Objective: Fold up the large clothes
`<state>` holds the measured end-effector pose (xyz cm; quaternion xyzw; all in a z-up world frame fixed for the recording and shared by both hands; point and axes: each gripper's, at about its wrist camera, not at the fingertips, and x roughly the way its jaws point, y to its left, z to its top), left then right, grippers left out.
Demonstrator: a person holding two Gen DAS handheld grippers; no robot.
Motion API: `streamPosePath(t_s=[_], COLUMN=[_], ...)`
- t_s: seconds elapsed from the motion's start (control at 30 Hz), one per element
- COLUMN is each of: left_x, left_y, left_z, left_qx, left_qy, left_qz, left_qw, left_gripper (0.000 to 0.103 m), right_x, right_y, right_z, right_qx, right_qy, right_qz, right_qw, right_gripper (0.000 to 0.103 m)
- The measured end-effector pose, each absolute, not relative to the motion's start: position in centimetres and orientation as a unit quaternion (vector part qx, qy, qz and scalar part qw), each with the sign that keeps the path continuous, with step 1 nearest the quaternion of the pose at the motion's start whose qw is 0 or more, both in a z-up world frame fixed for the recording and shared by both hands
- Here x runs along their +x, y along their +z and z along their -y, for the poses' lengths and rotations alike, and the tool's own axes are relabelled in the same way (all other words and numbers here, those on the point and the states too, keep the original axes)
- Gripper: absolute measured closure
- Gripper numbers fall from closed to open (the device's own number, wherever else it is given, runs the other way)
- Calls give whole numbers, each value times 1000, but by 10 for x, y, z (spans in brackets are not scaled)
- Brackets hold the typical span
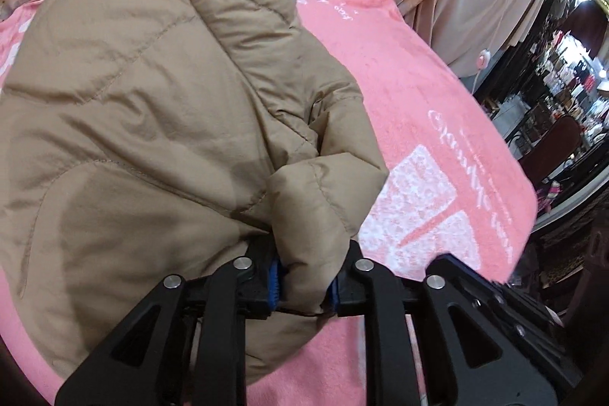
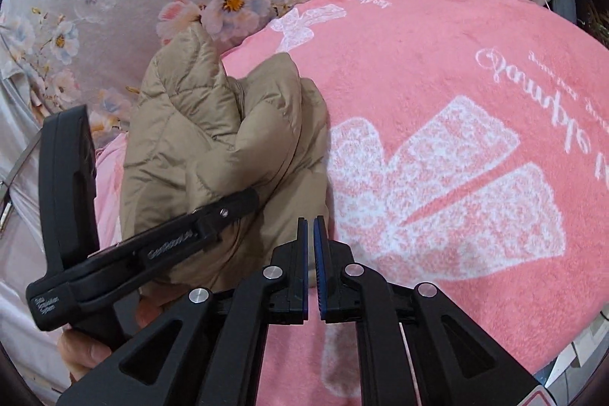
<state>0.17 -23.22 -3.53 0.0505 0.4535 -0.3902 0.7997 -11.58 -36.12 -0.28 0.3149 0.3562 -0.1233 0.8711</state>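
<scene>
**Puffer jacket mid-fold, left claw has a grip, right one is idle**

So this looks like the middle of a fold. The tan quilted puffer jacket [image 1: 144,109] is bunched up on the pink blanket [image 1: 437,124] that covers the bed, sitting toward the left side of it, with the floral sheet [image 2: 114,6] behind. The left gripper [image 1: 304,286] is clamped on a puffy edge of the jacket, probably a cuff or hem corner, with fabric bulging out between the blue pads [image 1: 275,282]. From the right wrist view, the jacket looks lifted or at least heaped, not lying flat, so I'd guess the left side is carrying that edge across.

The right gripper [image 2: 311,253] has its jaws pretty much together with nothing between them, hovering over bare blanket just beside the jacket's right edge. Its blue pads [image 2: 319,273] are nearly touching.

Next move, my guess: the right claw needs to open up and grab a matching edge or corner so both sides move together, otherwise the slippery padded fabric will just slump back into a lump. Finding an actual seam in that pile is the tricky bit.

Containers: none that I can see, no basket or bin anywhere near the bed, so nothing to report there
</scene>
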Motion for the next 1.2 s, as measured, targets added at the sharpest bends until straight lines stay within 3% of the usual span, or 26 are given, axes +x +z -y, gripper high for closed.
streamPosePath(t_s=[0.07, 0.13, 0.2, 0.33, 0.53, 0.8, 0.87, 0.93, 1.03, 1.2], left_x=[-4, -8, -9, 13, 76, 115, 121, 122, 124, 126], left_y=[-19, 7, 32, 78, 105, 91, 85, 80, 72, 51], left_z=[226, 206, 182, 129, 83, 98, 106, 111, 121, 154], left_qx=[48, 13, -30, -86, -82, -34, -28, -24, -17, 3], left_qy=[-399, -424, -441, -405, -249, -181, -176, -177, -183, -203], left_qz=[-450, -442, -422, -375, -345, -353, -358, -360, -368, -386], left_qw=[798, 790, 791, 829, 901, 917, 917, 916, 911, 900], left_gripper=[73, 42, 30, 29, 30, 30, 30, 30, 30, 30], right_x=[-112, -109, -107, -89, -23, 84, 95, 99, 82, 60], right_y=[12, 31, 50, 89, 122, 87, 70, 59, 57, 41], right_z=[363, 364, 362, 358, 361, 360, 359, 361, 371, 382], right_qx=[305, 297, 281, 270, 335, 344, 349, 348, 345, 270], right_qy=[-122, -116, -113, -87, -43, -84, -69, -60, -76, -156], right_qz=[-349, -335, -317, -286, -285, -380, -401, -403, -381, -371], right_qw=[877, 887, 899, 915, 897, 855, 844, 844, 855, 875], right_gripper=[87, 68, 62, 51, 51, 50, 65, 90, 96, 97])
